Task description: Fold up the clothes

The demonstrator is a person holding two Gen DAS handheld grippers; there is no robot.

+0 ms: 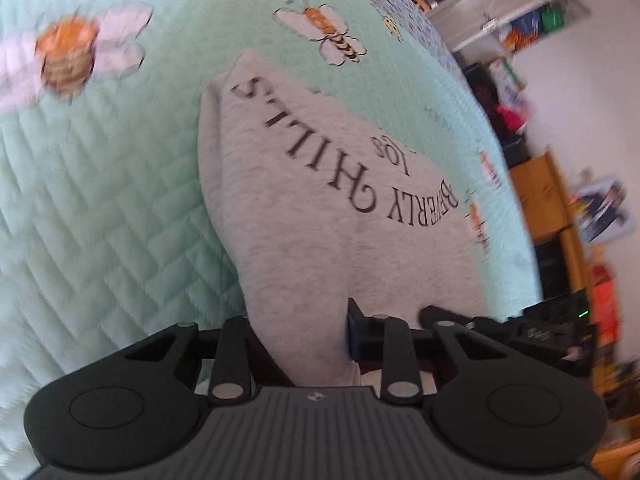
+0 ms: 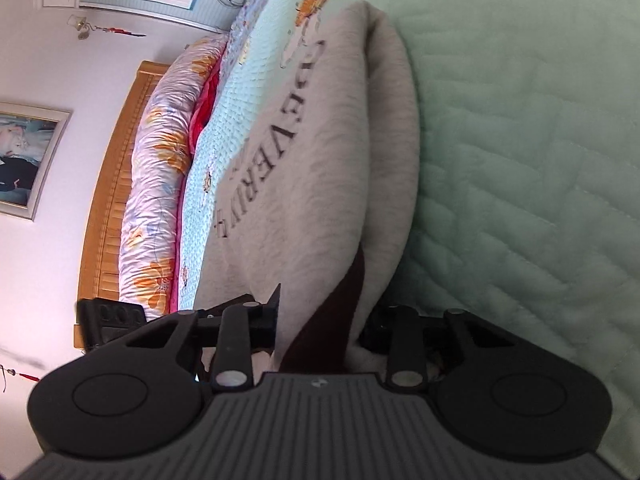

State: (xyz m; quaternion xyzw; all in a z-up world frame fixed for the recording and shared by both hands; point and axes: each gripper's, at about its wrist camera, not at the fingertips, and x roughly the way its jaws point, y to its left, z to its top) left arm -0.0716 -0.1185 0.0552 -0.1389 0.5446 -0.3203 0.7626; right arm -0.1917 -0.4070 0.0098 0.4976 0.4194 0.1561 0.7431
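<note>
- Grey sweatshirt (image 1: 320,200) lies on the bed's mint quilt (image 1: 100,200), already doubled over; in the right wrist view it shows as stacked layers with a rounded fold edge.
- Left gripper (image 1: 304,344): jaws clenched on the near edge of the sweatshirt, cloth bunched between them.
- Right gripper (image 2: 320,320): jaws likewise clamped on the near edge, with a dark inner lining (image 2: 328,320) showing in the gap.
- Step in hand, as judged: both edge points are pinched, ready for a further fold of the half-folded garment.
- Next move calls for lifting both grips together, keeping the edge taut between them, carrying it over toward the far end and laying it down square. Uneven lift would skew the layers.
- Writing: "BEVERLY HILLS" in dark serif capitals across the chest, upside down in the left view; a smaller word beneath starts "LOS", the rest hidden.
- Quilt carries printed bees (image 1: 324,34); no other legible text.
</note>
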